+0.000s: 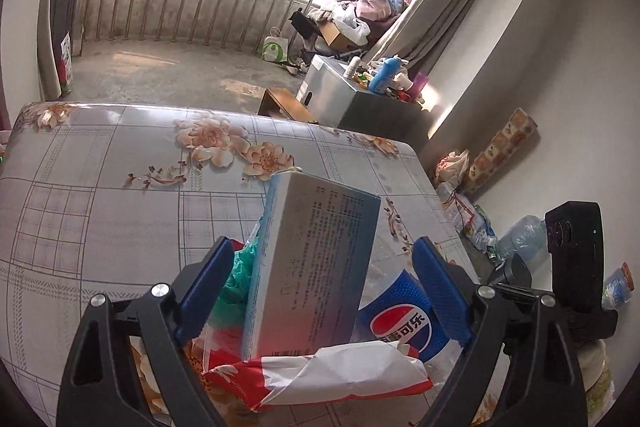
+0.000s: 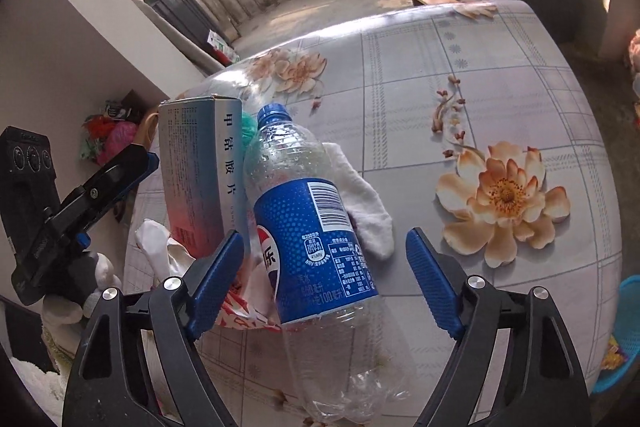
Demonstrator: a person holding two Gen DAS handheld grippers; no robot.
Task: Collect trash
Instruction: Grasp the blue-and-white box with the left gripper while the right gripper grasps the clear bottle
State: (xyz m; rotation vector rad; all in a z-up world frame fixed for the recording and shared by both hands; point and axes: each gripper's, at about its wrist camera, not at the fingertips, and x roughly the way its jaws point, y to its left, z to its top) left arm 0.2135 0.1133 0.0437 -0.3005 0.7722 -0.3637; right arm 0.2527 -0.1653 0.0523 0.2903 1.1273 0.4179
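A heap of trash lies on the flower-patterned table (image 1: 120, 187). A white and blue medicine box (image 1: 312, 267) stands upright in it, between the fingers of my left gripper (image 1: 325, 247), which is open with its pads clear of the box. A red and white wrapper (image 1: 320, 375) and a green bag (image 1: 236, 279) lie around the box. A clear Pepsi bottle (image 2: 316, 239) with a blue label lies beside the box (image 2: 200, 179), partly over a white cloth (image 2: 360, 203). My right gripper (image 2: 325, 237) is open astride the bottle, not touching it.
A blue basket (image 2: 624, 331) sits past the table's right edge. Bottles and bags litter the floor (image 1: 480, 223) by the wall. Beyond the table stand a wooden stool (image 1: 284, 103) and a cabinet (image 1: 360, 91) crowded with containers, before a railed balcony.
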